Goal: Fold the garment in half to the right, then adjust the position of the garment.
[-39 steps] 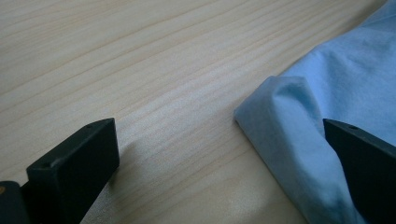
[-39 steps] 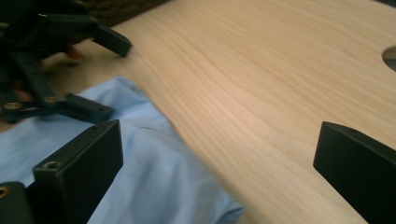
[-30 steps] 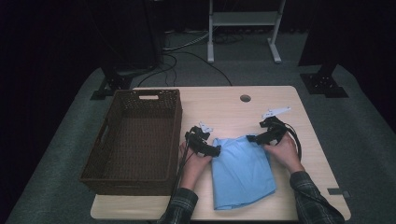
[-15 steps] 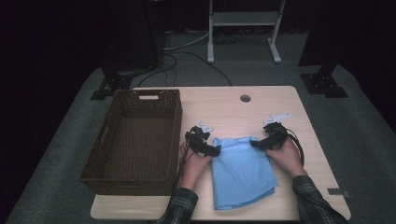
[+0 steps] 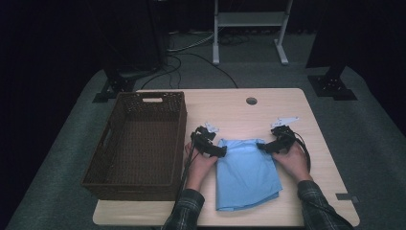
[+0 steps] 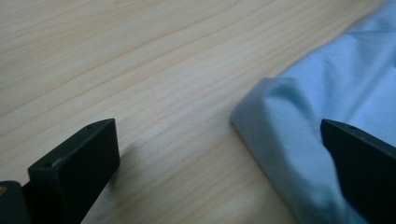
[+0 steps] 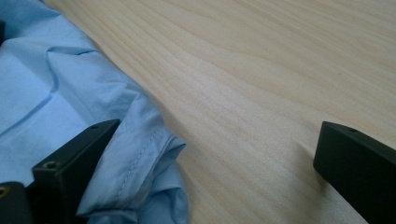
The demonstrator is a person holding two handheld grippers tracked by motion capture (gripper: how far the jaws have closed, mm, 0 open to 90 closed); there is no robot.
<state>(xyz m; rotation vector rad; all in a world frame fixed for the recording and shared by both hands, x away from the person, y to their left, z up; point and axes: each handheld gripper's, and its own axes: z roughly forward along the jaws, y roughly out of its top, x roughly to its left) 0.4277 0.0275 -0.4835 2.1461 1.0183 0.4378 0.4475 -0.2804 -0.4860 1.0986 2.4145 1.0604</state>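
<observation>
In the high view, a brown wicker basket is being seen at the left of the frame on the desk, and a folded light-blue cloth is lying in the lower middle, just beside the basket's right wall but apart from it. The cloth's long axis is running from the lower edge of the frame upward, away from the person. Its two far corners are being flanked by the tongs: the left tongs at the upper-left corner, the right tongs at the upper-right corner, so each is being kept nearest to its own corner and neither is favoured.

The coming move is judged to turn on how each corner lies between the jaws. In the left gripper view, the left tongs are being held released, jaws wide apart, with the rounded cloth corner lying toward the right of the frame, close against the right-hand jaw, and bare wood under the left-hand jaw. In the right gripper view, the right tongs are likewise being held released, with the stitched hem corner bunched against the left-hand jaw at the lower left and bare desk stretching to the right-hand jaw.

The overall layout and the basket are being given by the high view; the open jaws, the hem stitching and the bunched folds are being made plain by the gripper views
</observation>
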